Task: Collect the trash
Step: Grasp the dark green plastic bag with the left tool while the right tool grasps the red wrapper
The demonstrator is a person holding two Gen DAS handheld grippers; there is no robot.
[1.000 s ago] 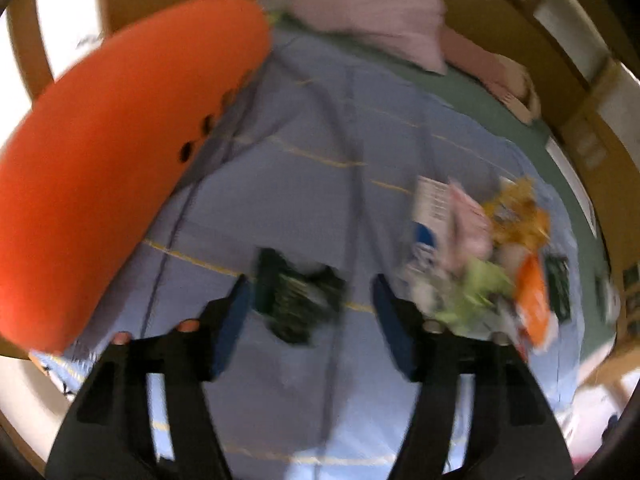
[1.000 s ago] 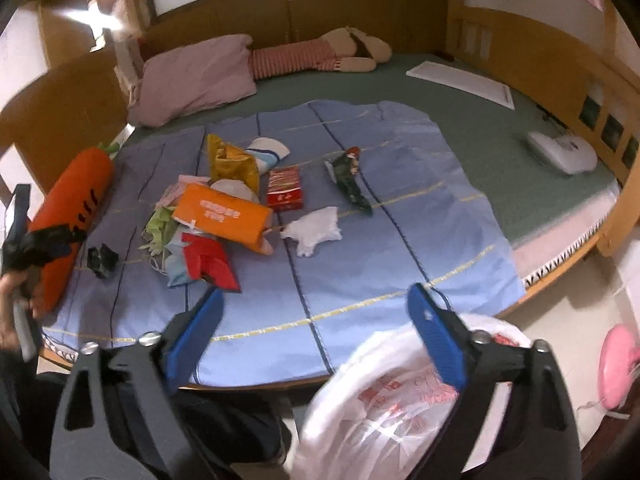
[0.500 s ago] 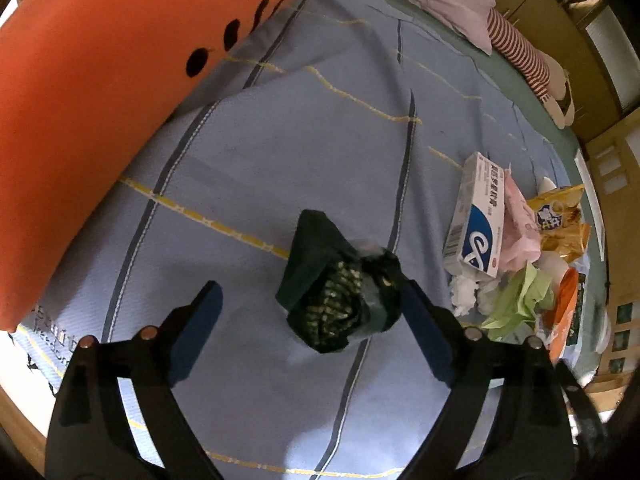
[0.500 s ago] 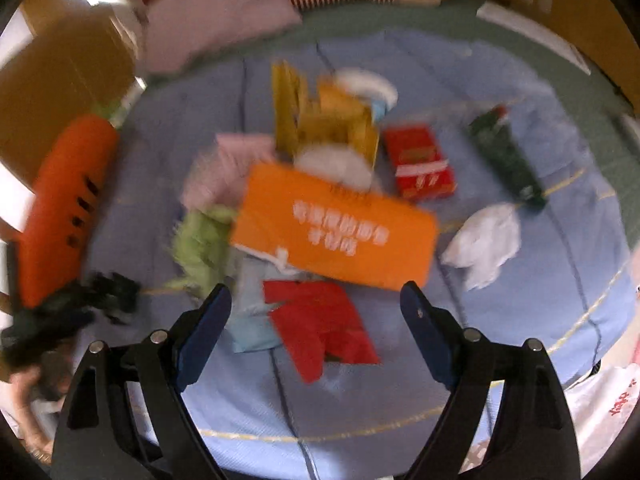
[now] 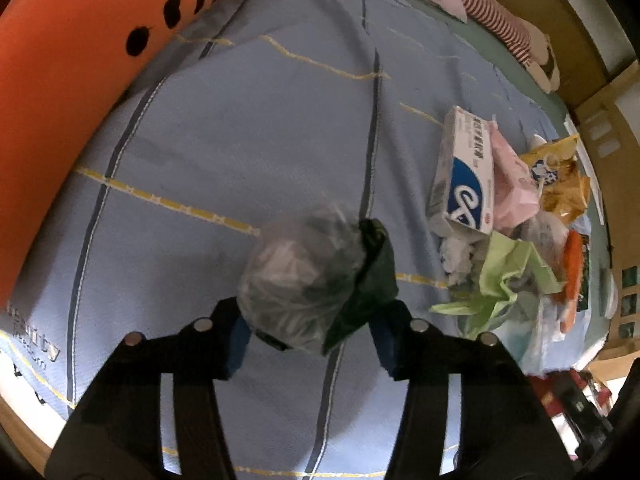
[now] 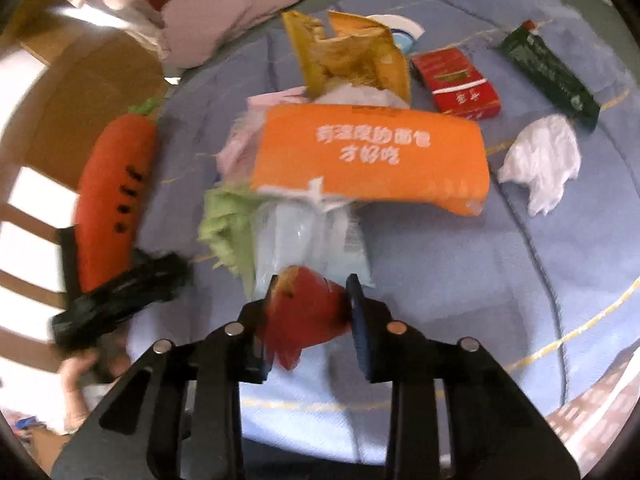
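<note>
Right wrist view: one red wrapper (image 6: 306,312) pinched as the right gripper (image 6: 310,306) closes, angled down onto the blue blanket (image 6: 460,280). Left gripper (image 5: 310,334), steeply down, has just closed on one crumpled dark-green wrapper (image 5: 320,280).

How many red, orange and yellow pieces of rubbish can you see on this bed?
Red: 2, the red wrapper and the red box.
Orange: 1, the orange packet.
Yellow: 1, the yellow snack bag.
Total: 4.
</note>
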